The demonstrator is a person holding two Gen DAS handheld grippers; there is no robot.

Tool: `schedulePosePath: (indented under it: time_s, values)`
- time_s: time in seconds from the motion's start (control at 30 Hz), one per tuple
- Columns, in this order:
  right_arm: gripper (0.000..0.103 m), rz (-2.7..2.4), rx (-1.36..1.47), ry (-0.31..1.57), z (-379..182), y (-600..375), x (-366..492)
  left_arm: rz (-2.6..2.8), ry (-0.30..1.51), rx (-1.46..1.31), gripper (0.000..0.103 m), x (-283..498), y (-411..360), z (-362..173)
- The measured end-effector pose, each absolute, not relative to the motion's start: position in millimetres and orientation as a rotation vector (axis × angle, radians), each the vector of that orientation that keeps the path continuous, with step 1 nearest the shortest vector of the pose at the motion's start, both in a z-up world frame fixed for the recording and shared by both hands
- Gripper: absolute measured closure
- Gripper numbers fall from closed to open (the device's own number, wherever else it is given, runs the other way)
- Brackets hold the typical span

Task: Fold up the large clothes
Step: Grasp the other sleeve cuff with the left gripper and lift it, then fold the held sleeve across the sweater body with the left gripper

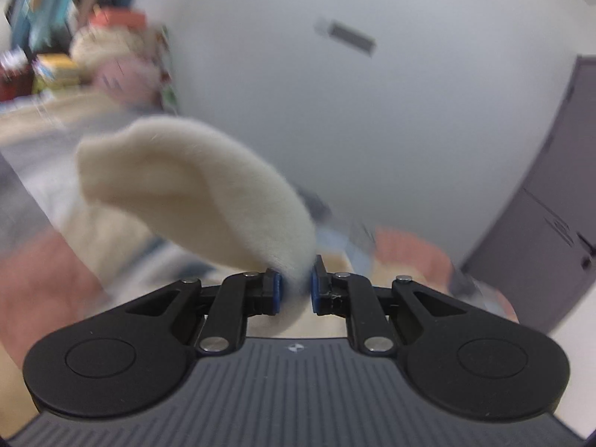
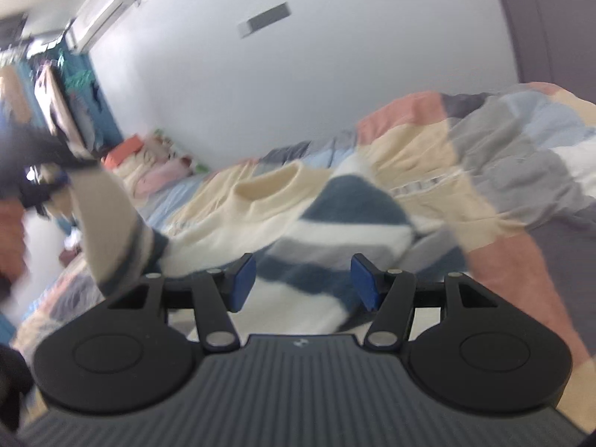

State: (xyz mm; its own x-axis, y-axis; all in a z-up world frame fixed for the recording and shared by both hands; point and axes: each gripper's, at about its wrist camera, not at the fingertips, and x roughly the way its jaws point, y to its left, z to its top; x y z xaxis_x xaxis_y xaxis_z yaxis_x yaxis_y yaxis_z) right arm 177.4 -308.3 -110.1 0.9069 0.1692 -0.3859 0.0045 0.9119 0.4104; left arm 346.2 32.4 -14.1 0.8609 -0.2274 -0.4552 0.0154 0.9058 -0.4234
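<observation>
A cream sweater with dark blue and grey stripes point(image 2: 309, 223) lies on the bed, its neck opening point(image 2: 268, 186) toward the wall. My left gripper point(image 1: 296, 287) is shut on the cream sleeve cuff point(image 1: 193, 186) and holds it lifted in the air. In the right wrist view that lifted sleeve point(image 2: 108, 216) rises at the left, up to the left gripper point(image 2: 48, 156). My right gripper point(image 2: 300, 283) is open and empty, just above the sweater's striped body.
The bed carries a patchwork quilt point(image 2: 484, 156) in orange, grey, blue and cream. Folded clothes point(image 2: 149, 171) are stacked at the bed's far end against a white wall. A grey door point(image 1: 540, 231) stands at the right.
</observation>
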Motion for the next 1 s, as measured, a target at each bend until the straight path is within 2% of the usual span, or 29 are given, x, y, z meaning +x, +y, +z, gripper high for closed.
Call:
schedulePosePath:
  time_s: [0.23, 0.33, 0.4, 0.5, 0.57, 0.6, 0.63, 0.8, 1.0]
  values:
    - [0.043, 0.019, 0.532, 0.448, -128, -343, 180, -0.187, 0.678, -0.362, 0.086, 357, -52, -112]
    - [0.043, 0.010, 0.547, 0.455, -134, -350, 184, -0.198, 0.756, -0.361, 0.086, 370, -59, -150]
    - [0.043, -0.003, 0.550, 0.461, -139, -354, 188, -0.219, 0.747, -0.334, 0.086, 373, -57, -161]
    - [0.043, -0.012, 0.551, 0.478, -145, -358, 195, -0.270, 0.730, -0.286, 0.078, 362, -54, -158]
    - [0.043, -0.025, 0.555, 0.481, -146, -361, 197, -0.312, 0.742, -0.286, 0.062, 358, -48, -154]
    - [0.043, -0.031, 0.557, 0.479, -146, -361, 197, -0.337, 0.752, -0.292, 0.047, 355, -44, -151]
    - [0.043, -0.036, 0.557, 0.477, -145, -361, 198, -0.360, 0.760, -0.301, 0.039, 344, -37, -144]
    - [0.043, -0.039, 0.524, 0.462, -136, -352, 197, -0.471, 0.825, -0.329, 0.036, 317, -16, -131]
    - [0.043, 0.013, 0.499, 0.475, -129, -338, 196, -0.460, 0.775, -0.243, 0.035, 294, 24, -117]
